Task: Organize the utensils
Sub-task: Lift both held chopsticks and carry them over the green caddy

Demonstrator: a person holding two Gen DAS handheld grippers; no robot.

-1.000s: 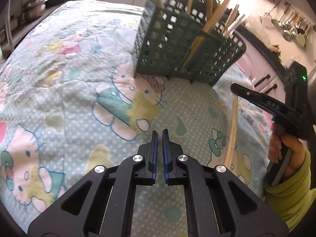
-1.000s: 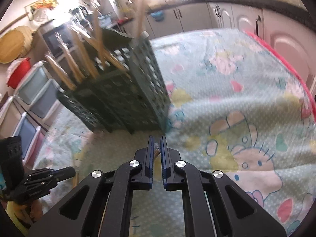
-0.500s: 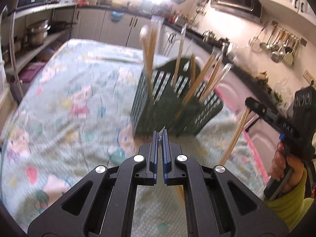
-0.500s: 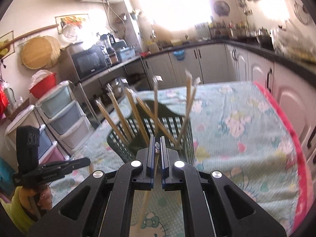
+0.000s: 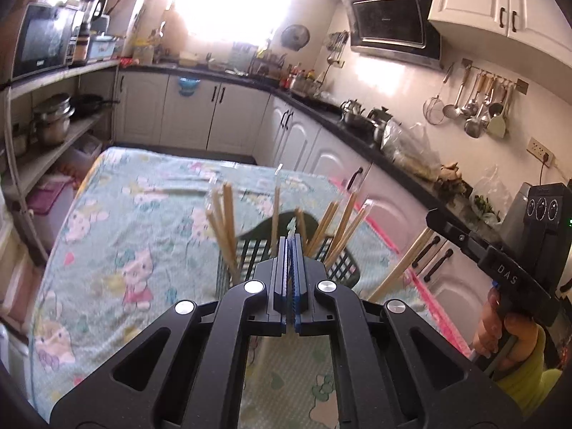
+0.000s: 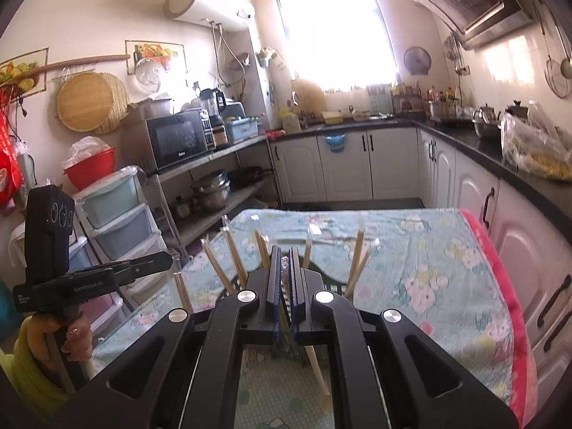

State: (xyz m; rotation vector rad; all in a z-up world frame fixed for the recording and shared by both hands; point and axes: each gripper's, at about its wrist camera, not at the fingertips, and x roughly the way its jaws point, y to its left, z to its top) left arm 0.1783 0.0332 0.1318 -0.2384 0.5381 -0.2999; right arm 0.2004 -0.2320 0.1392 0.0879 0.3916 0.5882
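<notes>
A dark green perforated basket (image 5: 343, 264) (image 6: 332, 280) stands on the cartoon-cat tablecloth (image 5: 125, 250) with several wrapped chopsticks (image 5: 223, 228) upright in it. My left gripper (image 5: 290, 241) (image 6: 171, 258) is shut on the clear wrapper end of a chopstick pair (image 6: 183, 295), which hangs below it. My right gripper (image 6: 282, 254) (image 5: 430, 216) is likewise shut on a wrapped pair (image 5: 400, 271) (image 6: 316, 361) dangling under its jaws. Both grippers are raised above the table on the near side of the basket, left and right of it.
Another wrapped pair (image 5: 186, 189) lies on the far part of the cloth. White cabinets (image 5: 375, 193) run close along the table's pink-edged right side. Open shelves with pots (image 5: 53, 125) and plastic drawers (image 6: 114, 221) stand to the left. A hand in a yellow-green sleeve (image 5: 500, 325) holds the right gripper.
Both grippers have risen from just above the cloth, each lifting a wrapped chopstick pair. The views have tilted up, so the basket now sits low behind the jaws.
</notes>
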